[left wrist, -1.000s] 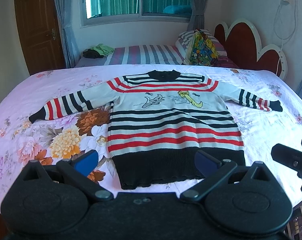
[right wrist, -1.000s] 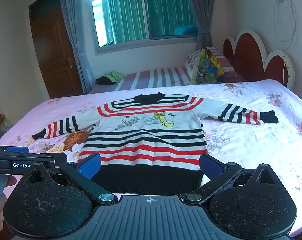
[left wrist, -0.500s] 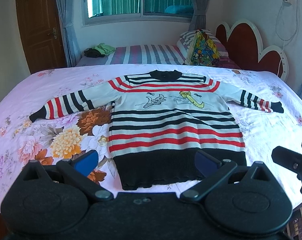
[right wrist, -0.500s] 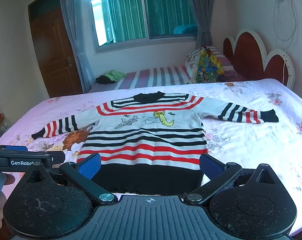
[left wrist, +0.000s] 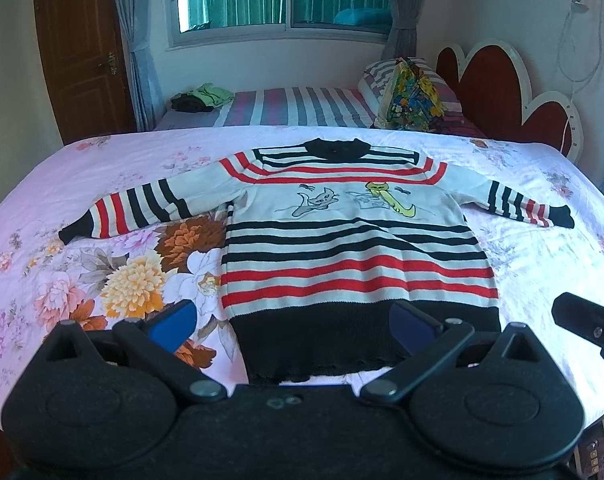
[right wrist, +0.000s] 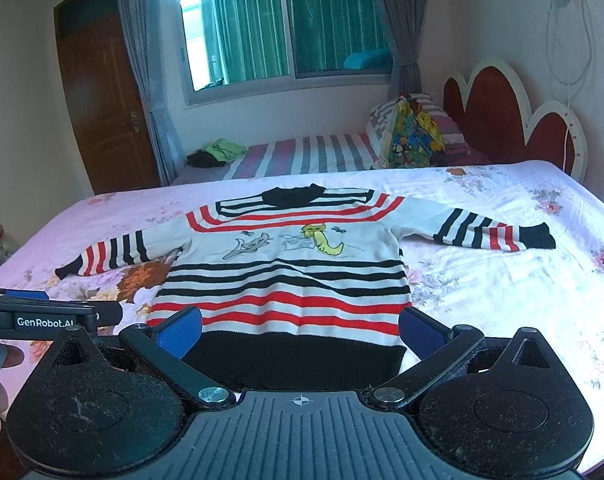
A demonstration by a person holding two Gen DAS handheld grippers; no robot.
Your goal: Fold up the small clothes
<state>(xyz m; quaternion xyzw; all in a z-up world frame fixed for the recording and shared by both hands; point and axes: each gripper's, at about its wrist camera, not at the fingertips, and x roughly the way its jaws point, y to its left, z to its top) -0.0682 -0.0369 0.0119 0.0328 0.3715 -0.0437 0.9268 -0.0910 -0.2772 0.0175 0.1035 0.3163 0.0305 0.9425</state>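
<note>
A small striped sweater (left wrist: 354, 248) with red, black and white bands, a cat print and a black hem lies flat, face up, sleeves spread, on the floral bed cover (left wrist: 101, 264). It also shows in the right wrist view (right wrist: 285, 280). My left gripper (left wrist: 293, 320) is open and empty, held above the black hem near the bed's front edge. My right gripper (right wrist: 299, 326) is open and empty, also over the hem. Each gripper's tip shows at the edge of the other's view.
A second bed with a striped sheet (left wrist: 302, 108) stands behind, with a dark and green clothes pile (left wrist: 201, 98) and a colourful bag (left wrist: 412, 98). A red and white headboard (left wrist: 498, 92) is at the right. A wooden door (left wrist: 81, 48) is at the far left.
Both grippers have risen and pulled back slightly, so the sweater sits a little lower in each view. The sweater has not moved and both grippers stay open.
</note>
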